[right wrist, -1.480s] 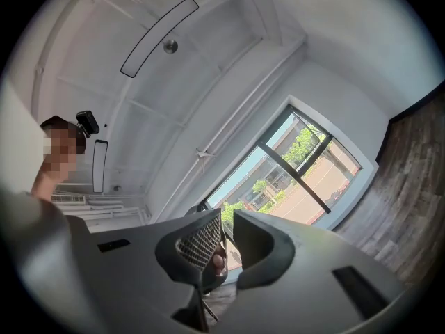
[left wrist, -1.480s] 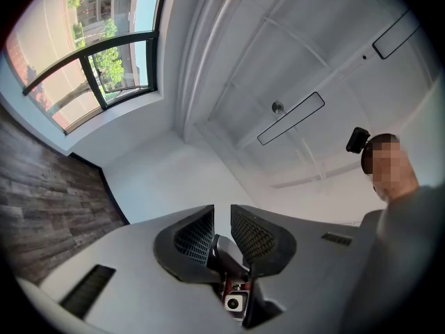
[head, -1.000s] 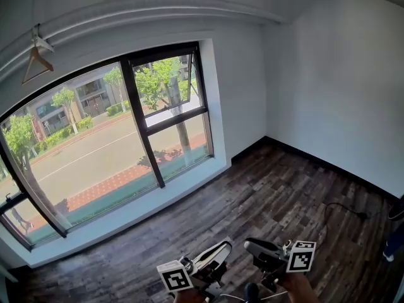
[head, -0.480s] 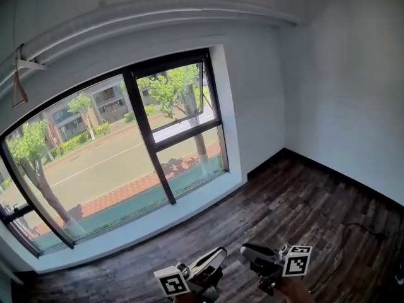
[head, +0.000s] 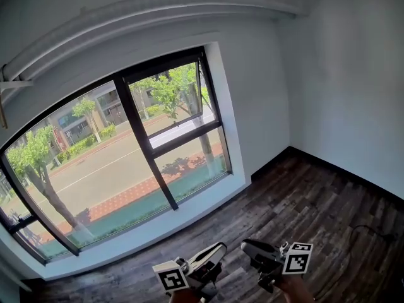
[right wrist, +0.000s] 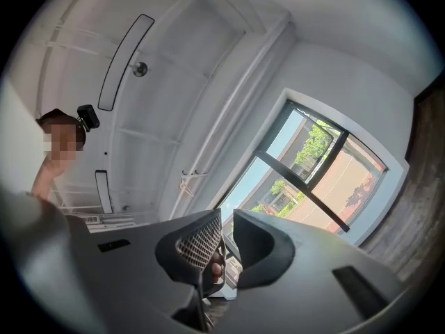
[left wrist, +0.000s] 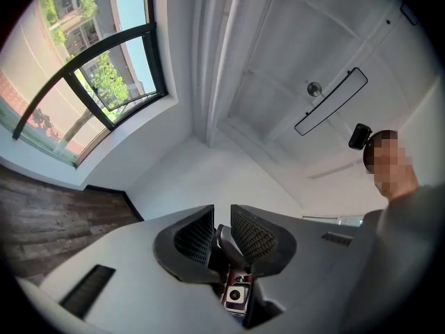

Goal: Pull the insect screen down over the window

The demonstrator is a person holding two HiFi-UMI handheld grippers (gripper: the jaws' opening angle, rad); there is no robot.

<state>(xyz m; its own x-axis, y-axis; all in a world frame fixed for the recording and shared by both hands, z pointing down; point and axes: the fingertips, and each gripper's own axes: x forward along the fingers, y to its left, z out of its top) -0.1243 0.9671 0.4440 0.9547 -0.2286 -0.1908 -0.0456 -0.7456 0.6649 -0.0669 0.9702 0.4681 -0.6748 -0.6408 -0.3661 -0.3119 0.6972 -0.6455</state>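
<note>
At eleven o'clock from the narrowly gaping, empty left gripper (head: 214, 255) and right gripper (head: 252, 249), the window (head: 126, 163) is standing uncovered. The insect screen, unseen, is probably sitting rolled atop: flimsy mesh, best gripped by its stiff bar.

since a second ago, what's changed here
The person has stepped toward the window, carrying both tongs along; the hanger has slid to the picture's left edge. The left tongs and right tongs stay low, open and empty.

Wide dark-framed window (head: 117, 160), glass uncovered (sunlit)
</note>
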